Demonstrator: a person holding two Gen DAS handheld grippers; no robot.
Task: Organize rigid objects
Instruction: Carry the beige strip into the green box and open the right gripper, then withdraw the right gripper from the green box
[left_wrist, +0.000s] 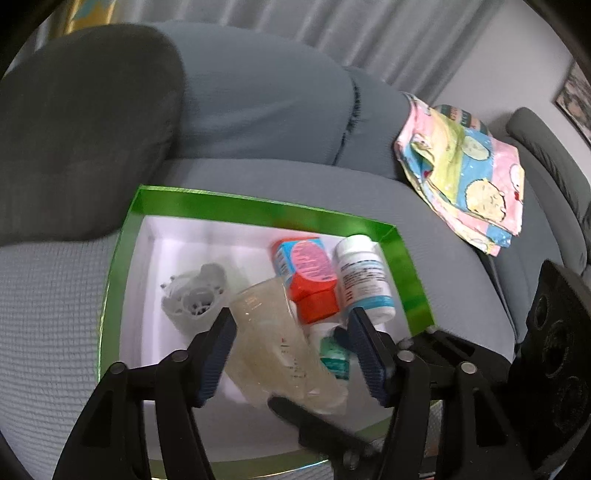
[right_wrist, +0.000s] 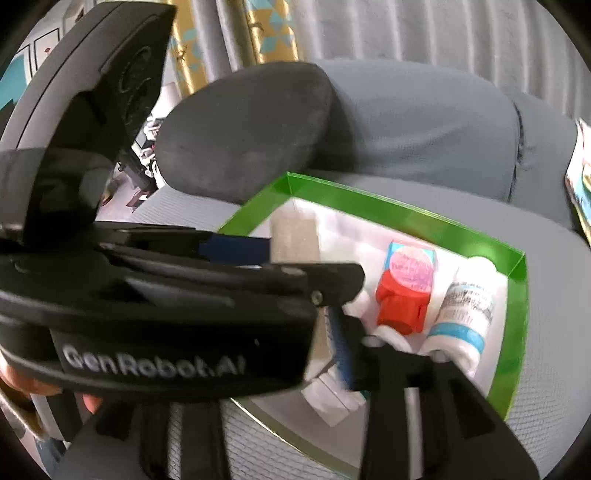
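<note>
While my left gripper stood spread around the clear measuring cup, untouched, in the green-rimmed box, my right gripper's spacing I couldn't tell.

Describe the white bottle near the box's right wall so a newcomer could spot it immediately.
On the grey sofa sits a green-rimmed box with a white inside. Against its right wall, beside the red-and-blue carton, lies the white bottle: white cap, printed label, light-blue band.
</note>
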